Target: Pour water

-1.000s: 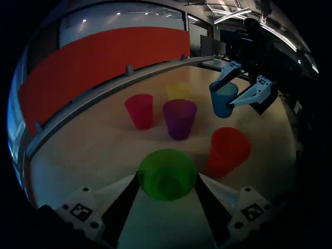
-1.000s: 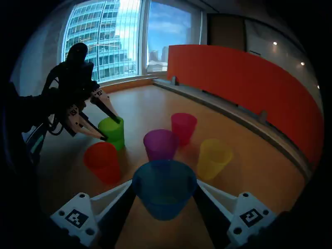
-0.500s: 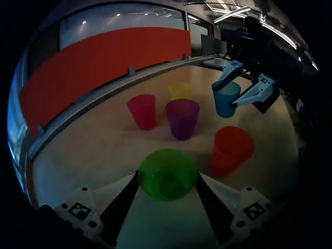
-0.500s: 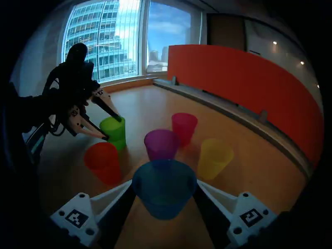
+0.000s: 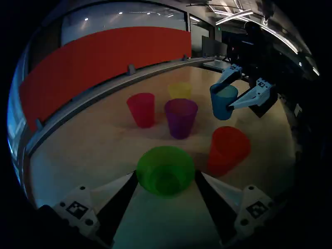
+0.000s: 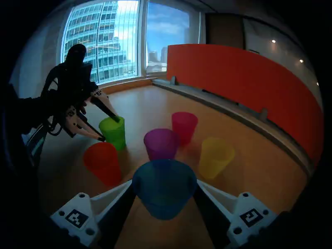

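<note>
**While both cups are gripped, nothing's poured yet**

Left claw [image 5: 166, 176] is pinching the green cup [image 5: 166, 168] by its sides, and the right claw [image 6: 164, 186] is clamped on the blue cup [image 6: 164, 193]. Both cups are upright and well apart over the counter [image 5: 91, 145]. So grabbing looks done, and I'd guess the actual tipping is all still left. Can't tell if either cup has water in it. Purple cup [image 5: 180, 117], pink cup [image 5: 141, 109], yellow cup [image 5: 179, 89] and red cup [image 5: 228, 149] just stand there. No brands or readable writing, only black-and-white marker squares [image 6: 76, 218] on the claws.
</note>
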### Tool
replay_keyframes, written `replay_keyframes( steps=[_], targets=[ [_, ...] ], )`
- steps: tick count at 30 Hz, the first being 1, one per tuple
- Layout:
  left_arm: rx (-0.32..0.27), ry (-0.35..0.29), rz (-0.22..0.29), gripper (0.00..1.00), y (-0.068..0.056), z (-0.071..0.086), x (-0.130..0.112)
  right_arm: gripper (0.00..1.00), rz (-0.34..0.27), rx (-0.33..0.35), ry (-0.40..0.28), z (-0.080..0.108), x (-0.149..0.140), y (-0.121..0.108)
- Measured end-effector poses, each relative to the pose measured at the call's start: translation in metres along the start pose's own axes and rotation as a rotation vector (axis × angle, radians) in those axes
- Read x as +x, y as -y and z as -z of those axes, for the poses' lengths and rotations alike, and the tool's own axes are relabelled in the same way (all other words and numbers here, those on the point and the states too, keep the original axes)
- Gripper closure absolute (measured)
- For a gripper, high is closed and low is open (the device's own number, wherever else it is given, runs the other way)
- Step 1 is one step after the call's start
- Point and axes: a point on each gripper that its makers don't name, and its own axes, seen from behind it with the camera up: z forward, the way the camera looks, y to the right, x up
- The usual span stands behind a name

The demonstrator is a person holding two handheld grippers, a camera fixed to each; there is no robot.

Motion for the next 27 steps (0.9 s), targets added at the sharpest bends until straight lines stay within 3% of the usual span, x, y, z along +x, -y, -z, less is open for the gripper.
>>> replay_keyframes(
  steps=[17,27],
  targets=[
    [0.025,0.019,-0.006,0.00,0.001,0.010,-0.018,0.09,-0.027,0.007,0.039,-0.014,-0.024,0.007],
    [0.024,0.013,-0.006,0.00,-0.002,0.015,-0.018,0.09,-0.014,0.005,0.045,-0.010,-0.031,0.008]
  ],
)
